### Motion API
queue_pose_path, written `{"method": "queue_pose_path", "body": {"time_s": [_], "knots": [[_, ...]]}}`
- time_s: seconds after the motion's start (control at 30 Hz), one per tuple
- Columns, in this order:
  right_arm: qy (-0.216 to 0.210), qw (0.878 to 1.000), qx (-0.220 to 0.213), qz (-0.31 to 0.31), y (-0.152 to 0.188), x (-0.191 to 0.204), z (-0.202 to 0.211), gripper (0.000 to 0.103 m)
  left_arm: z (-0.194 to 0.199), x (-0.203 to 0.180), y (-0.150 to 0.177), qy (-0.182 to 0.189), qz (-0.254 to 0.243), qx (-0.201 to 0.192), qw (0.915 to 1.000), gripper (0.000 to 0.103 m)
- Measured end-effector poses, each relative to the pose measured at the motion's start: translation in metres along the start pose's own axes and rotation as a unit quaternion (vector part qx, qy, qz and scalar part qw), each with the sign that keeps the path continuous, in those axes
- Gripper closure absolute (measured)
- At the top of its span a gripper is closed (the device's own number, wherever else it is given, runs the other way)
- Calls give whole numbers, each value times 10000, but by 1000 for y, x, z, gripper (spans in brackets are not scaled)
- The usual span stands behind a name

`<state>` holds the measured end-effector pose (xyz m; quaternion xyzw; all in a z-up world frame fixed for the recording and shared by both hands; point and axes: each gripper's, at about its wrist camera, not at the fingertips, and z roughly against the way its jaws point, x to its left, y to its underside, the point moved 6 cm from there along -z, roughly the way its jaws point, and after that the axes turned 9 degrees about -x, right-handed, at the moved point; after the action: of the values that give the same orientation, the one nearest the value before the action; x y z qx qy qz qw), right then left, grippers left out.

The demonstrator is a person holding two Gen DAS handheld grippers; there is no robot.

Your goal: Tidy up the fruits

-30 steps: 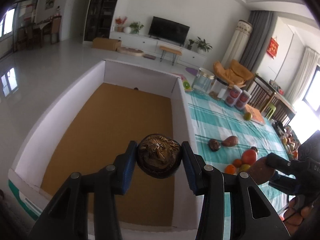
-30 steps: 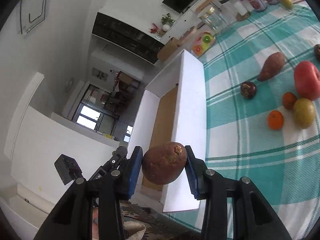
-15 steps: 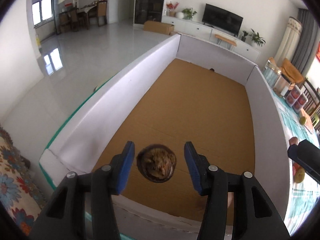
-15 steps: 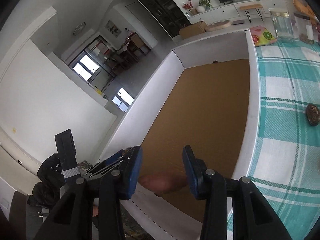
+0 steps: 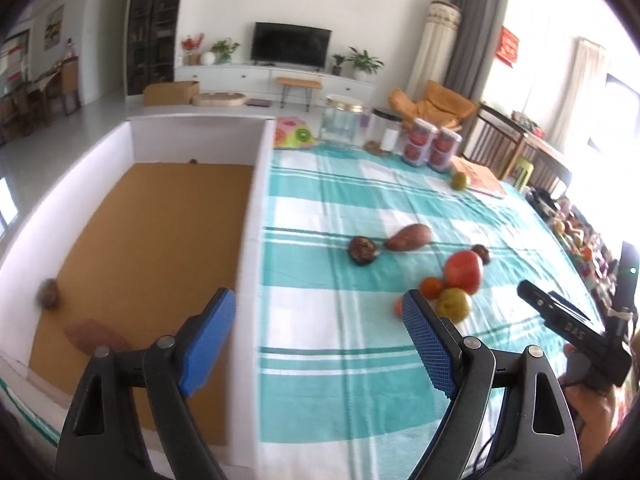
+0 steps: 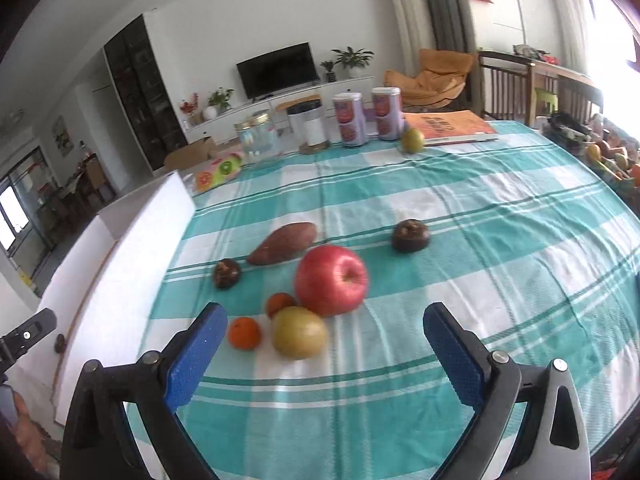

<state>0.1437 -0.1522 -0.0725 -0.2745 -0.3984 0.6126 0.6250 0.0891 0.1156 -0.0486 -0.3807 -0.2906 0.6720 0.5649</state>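
My left gripper (image 5: 320, 340) jaws just spread wide, nothing between them; dark round fruit (image 5: 48, 295) and sweet potato (image 5: 94, 336) lie in white box (image 5: 250, 240). My right gripper (image 6: 324, 354) jaws also just opened, empty. Apple (image 6: 331, 280), pear (image 6: 298, 332), two oranges (image 6: 244, 333) clustered on checked tablecloth (image 6: 480, 280).

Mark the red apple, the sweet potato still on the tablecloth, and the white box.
Red apple (image 6: 331, 280), right wrist view, middle of its skin.
Sweet potato (image 6: 283, 243), right wrist view, middle of its body.
White box (image 5: 198, 136), left wrist view, far inner wall.
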Motion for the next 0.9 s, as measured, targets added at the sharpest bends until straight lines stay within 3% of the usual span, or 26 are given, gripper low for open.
{"method": "queue_pose_path", "body": {"time_s": [0.13, 0.2, 0.27, 0.37, 0.47, 0.53, 0.9], "knots": [[1358, 9906, -132, -15, 13, -89, -16, 5, -46, -78, 36, 812, -114, 842, 9931, 16], [1718, 9847, 129, -256, 20, -122, -27, 5, -76, -94, 55, 783, -118, 1140, 9903, 16], [1655, 9834, 342, -665, 26, -143, -34, 5, -101, -98, 70, 539, -240, 1253, 9904, 16], [1785, 9809, 531, -570, 33, -148, -42, 5, -121, -94, 85, 182, -537, 1211, 9910, 16], [1853, 9788, 744, -448, 41, -147, -50, 5, -126, -88, 84, -155, -946, 920, 9911, 16], [1830, 9770, 977, -497, 50, -148, -59, 3, -127, -83, 82, -159, -970, 859, 9914, 14], [1844, 9771, 1006, -351, 53, -142, -62, 0, -135, -83, 84, -259, -997, 907, 9905, 8]]}}
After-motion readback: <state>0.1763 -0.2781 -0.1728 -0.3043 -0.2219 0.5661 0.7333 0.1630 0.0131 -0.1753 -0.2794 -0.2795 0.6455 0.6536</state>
